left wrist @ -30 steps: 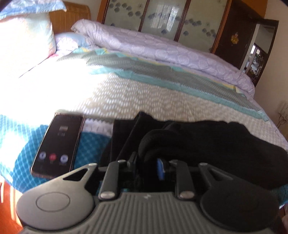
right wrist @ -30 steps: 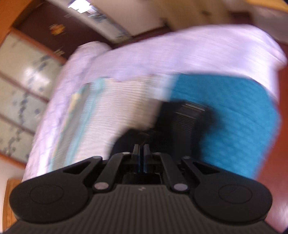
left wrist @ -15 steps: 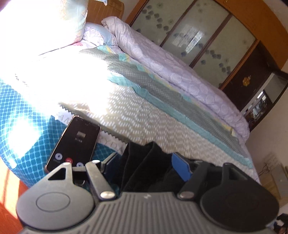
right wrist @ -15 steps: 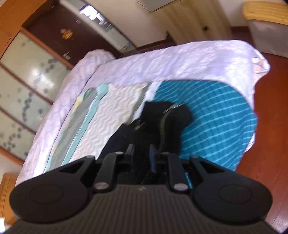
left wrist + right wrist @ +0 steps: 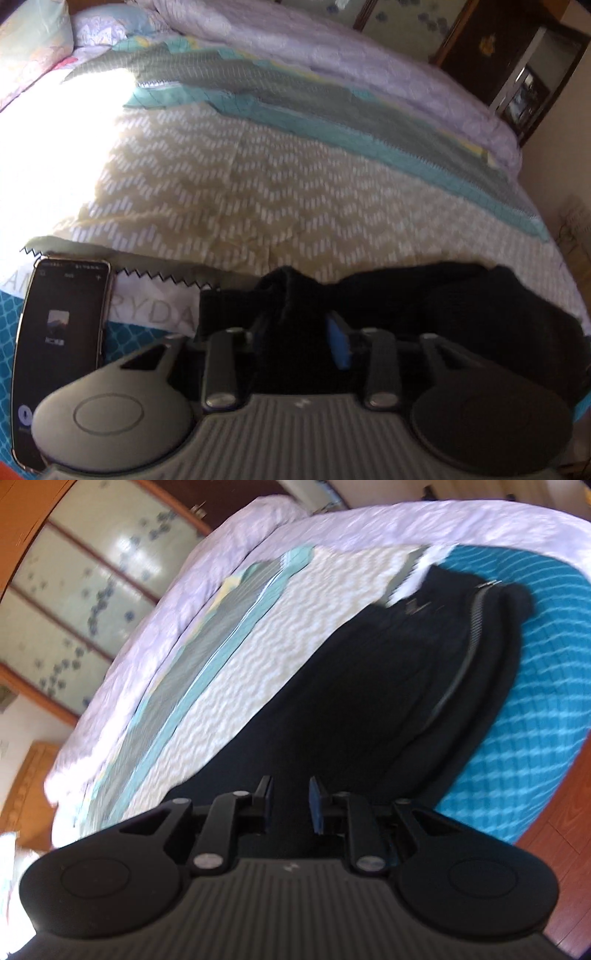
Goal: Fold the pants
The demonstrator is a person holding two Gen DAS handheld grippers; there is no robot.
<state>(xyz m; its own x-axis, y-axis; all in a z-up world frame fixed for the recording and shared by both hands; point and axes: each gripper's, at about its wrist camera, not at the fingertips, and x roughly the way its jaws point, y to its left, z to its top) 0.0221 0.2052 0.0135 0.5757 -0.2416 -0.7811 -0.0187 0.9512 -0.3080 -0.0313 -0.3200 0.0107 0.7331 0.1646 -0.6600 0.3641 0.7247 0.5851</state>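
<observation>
black pants (image 5: 388, 686) lie bunched lengthwise along the near edge of the bed, a grey stripe running down one side.

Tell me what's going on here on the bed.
A person with a gripper in each hand is folding black pants on a bed. The left gripper is closing with a bunched fold of the pants between its fingers. The right gripper is over the other end of the pants, its fingers a little apart with black cloth between them. The pants lie along the bed's near edge, still rumpled. A phone lies beside them.
</observation>
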